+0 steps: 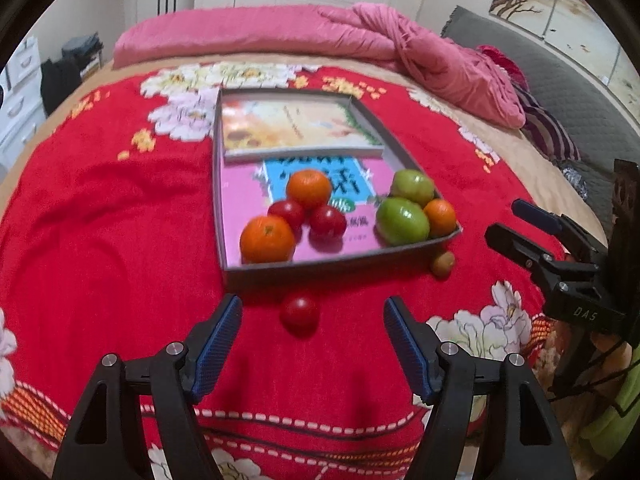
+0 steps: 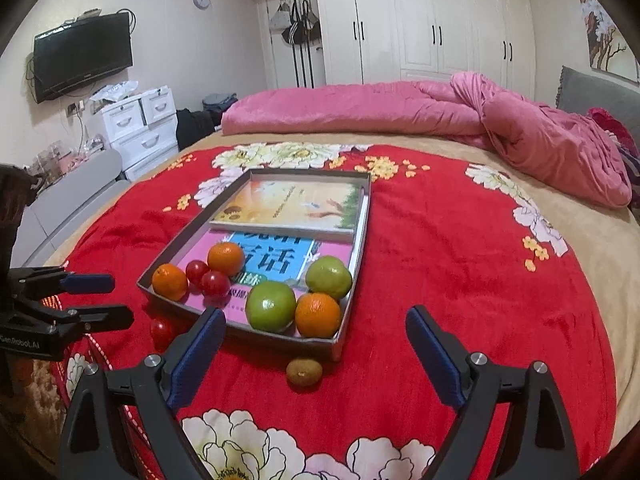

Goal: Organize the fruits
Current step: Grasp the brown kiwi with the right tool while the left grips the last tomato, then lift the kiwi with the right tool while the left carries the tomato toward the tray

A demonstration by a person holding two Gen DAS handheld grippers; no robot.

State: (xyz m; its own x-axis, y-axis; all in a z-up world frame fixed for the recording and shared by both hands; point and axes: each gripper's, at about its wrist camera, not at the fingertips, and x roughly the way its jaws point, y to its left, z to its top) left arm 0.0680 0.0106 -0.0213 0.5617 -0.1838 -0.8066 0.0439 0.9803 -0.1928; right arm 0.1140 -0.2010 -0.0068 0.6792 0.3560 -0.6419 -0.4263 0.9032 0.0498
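Observation:
A shallow grey tray (image 1: 340,261) (image 2: 256,330) lies on the red flowered blanket. It holds two books, three oranges (image 1: 267,239), two green fruits (image 1: 402,221) (image 2: 271,306) and two red tomatoes (image 1: 327,221). A third red tomato (image 1: 300,314) (image 2: 161,329) lies on the blanket in front of the tray, just ahead of my open, empty left gripper (image 1: 312,312). A brown kiwi (image 1: 443,263) (image 2: 304,371) lies by the tray's near right corner, just ahead of my open, empty right gripper (image 2: 312,320).
The bed carries a rolled pink quilt (image 2: 360,106) at the back. A grey headboard (image 1: 560,76) is at the right. White drawers (image 2: 140,128) and a wall TV (image 2: 82,54) stand beyond the bed's left edge.

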